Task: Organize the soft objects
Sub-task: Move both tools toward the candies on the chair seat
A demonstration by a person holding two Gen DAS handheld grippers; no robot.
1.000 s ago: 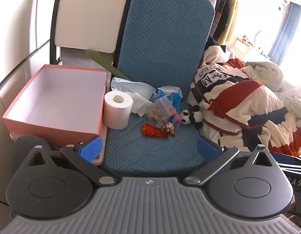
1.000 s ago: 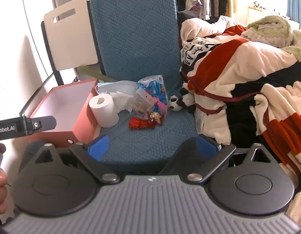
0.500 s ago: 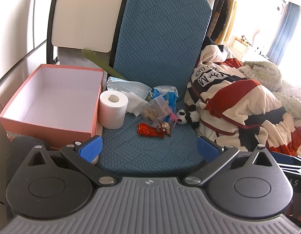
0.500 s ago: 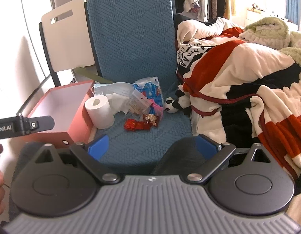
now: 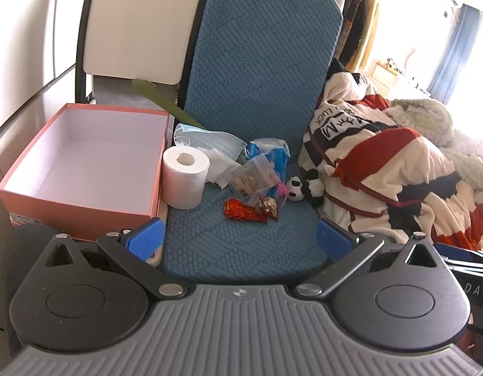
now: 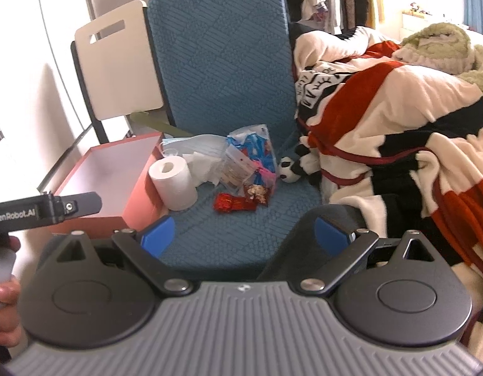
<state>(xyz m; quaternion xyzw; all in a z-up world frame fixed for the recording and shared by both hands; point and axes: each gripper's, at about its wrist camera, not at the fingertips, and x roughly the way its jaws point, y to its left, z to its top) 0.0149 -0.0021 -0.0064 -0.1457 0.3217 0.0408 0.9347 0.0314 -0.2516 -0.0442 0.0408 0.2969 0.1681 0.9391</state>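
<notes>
Approach to the chair pile, both tongs wide and empty.

Left wrist view: my left gripper (image 5: 239,239) is spread wide, holding nothing. Against a second ago the seat clutter sits a little nearer; I judge this an approach, nothing sorted yet. On the blue chair (image 5: 260,62): toilet roll (image 5: 185,177) just beside the open pink box (image 5: 84,159), face masks (image 5: 207,139) behind it, plastic bags (image 5: 260,169), red wrapper (image 5: 241,210), panda plush (image 5: 302,186) against the blanket (image 5: 382,169). This view alone shows the box floor, bare.
Right wrist view: my right gripper (image 6: 244,235) is likewise wide and empty. Only here do I see the left tool's handle (image 6: 44,211) and my left hand (image 6: 3,297).
</notes>
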